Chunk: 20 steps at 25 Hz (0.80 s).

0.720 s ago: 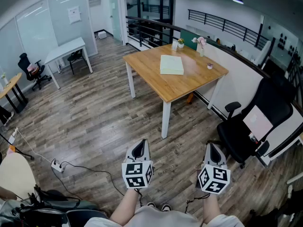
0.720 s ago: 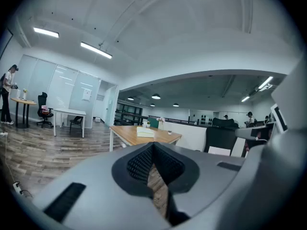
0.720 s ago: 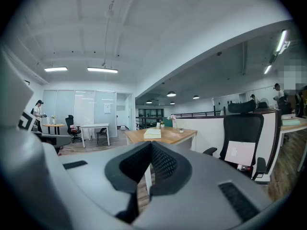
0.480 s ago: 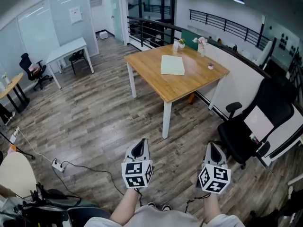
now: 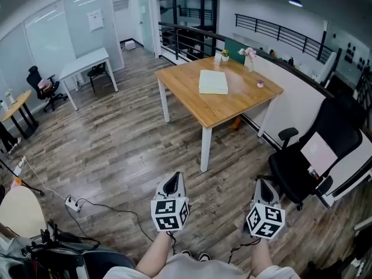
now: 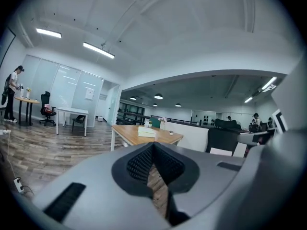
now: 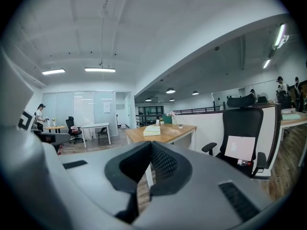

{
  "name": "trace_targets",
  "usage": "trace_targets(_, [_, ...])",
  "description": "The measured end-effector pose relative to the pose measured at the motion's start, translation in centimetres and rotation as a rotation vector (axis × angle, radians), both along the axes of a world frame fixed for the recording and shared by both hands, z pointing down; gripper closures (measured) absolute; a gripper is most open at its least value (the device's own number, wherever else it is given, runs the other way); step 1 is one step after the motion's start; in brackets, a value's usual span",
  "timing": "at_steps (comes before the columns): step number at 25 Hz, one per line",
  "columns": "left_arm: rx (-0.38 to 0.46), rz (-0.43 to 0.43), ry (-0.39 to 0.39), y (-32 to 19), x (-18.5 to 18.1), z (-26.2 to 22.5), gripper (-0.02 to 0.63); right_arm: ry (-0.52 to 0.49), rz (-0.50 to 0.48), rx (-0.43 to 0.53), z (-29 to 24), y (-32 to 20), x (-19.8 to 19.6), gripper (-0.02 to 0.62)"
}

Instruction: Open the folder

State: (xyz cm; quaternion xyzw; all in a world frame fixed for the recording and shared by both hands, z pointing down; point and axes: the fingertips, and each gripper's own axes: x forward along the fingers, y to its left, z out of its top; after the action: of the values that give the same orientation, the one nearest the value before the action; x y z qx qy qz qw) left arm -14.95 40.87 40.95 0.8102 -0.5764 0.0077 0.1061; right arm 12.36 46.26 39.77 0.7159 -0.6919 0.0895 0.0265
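At the frame's bottom, the left gripper [image 5: 172, 182] and right gripper [image 5: 264, 189] were closed on nothing, probably because the folder [image 5: 213, 81] lay well away on the upper-centre table [image 5: 232, 108].

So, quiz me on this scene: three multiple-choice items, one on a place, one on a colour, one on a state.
1. Where does the folder lie?
A. in a drawer
B. on the wooden table
C. on a shelf

2. What colour are the table's legs?
A. black
B. white
C. red

3. How is the left gripper?
A. wide open
B. shut on the folder
C. shut and empty

Answers:
1 B: the folder lies flat on the tabletop.
2 B: the legs show white under the wood top.
3 C: its jaws meet with nothing between them, far short of the table.
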Motion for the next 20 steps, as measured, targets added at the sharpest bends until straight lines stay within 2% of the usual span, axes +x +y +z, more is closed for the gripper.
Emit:
trace_targets(5, [0.008, 0.014, 0.015, 0.3, 0.6, -0.3, 0.587, -0.003, 0.011, -0.008, 0.4, 0.7, 0.7, 0.594])
trace_targets(7, [0.007, 0.024, 0.022, 0.3, 0.9, -0.4, 0.533, -0.006, 0.014, -0.01, 0.4, 0.9, 0.8, 0.594])
trace_targets(14, [0.007, 0.06, 0.024, 0.6, 1.7, -0.4, 0.431, -0.015, 0.018, -0.012, 0.7, 1.4, 1.2, 0.594])
trace_targets(20, [0.005, 0.093, 0.006, 0.2, 1.8, -0.2, 0.309, -0.014, 0.022, -0.008, 0.5, 1.3, 1.0, 0.594])
